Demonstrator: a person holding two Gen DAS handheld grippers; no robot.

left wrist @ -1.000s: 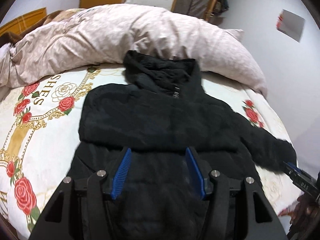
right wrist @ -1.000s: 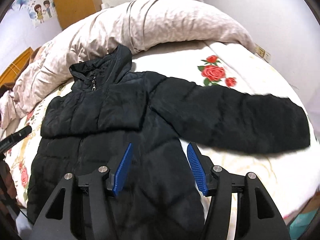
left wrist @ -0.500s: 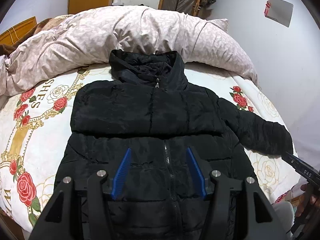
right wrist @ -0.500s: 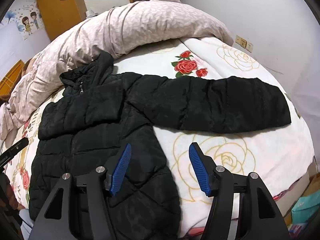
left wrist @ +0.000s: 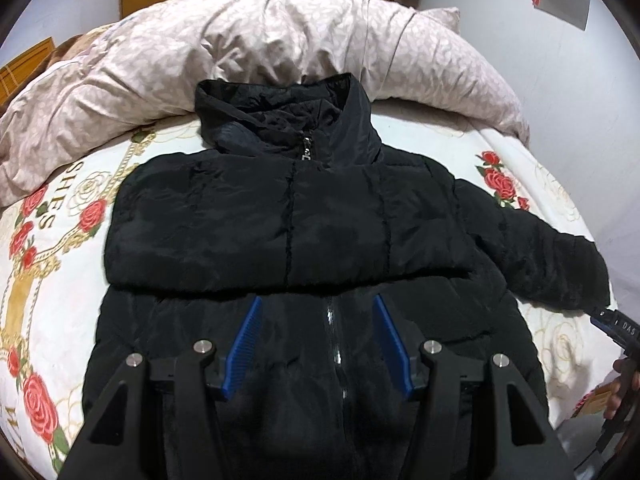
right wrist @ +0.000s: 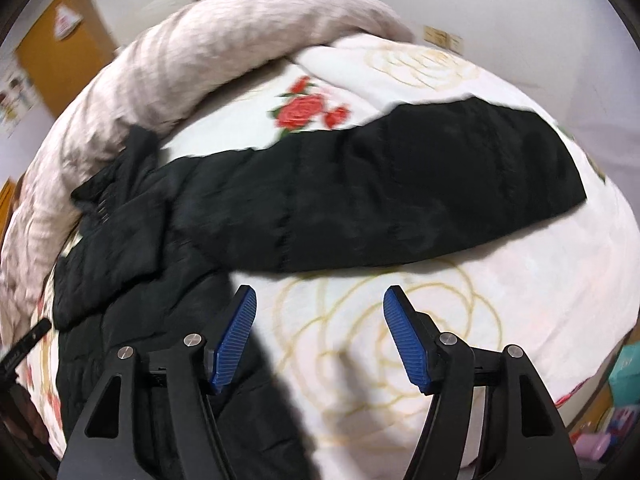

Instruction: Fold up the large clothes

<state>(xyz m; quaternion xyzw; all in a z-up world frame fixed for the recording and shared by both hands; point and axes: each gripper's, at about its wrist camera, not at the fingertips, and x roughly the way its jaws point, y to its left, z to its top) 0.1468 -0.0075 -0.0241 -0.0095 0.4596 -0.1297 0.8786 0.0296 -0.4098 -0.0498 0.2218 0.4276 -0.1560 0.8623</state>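
Observation:
A black puffer jacket [left wrist: 288, 224] lies face up on the bed, zipped, collar toward the pillows. One sleeve is folded across the chest; the other sleeve [right wrist: 400, 200] stretches flat out to the right over the sheet. My left gripper [left wrist: 318, 340] is open and empty, hovering over the jacket's lower front by the zipper. My right gripper [right wrist: 320, 336] is open and empty above the bare sheet just below the outstretched sleeve, beside the jacket's right edge. The right gripper's tip also shows in the left wrist view [left wrist: 616, 326] near the sleeve cuff.
The bed [left wrist: 60, 280] has a white sheet with red roses and gold print. A bunched pinkish duvet [left wrist: 280, 52] lies along the head. A white wall is close on the right. Boxes [right wrist: 616, 412] sit on the floor past the bed's right edge.
The right gripper has swung right, off the jacket's body and toward the outstretched sleeve, closer to the sheet. The left gripper has held over the jacket's lower front with little shift. Both stay open.

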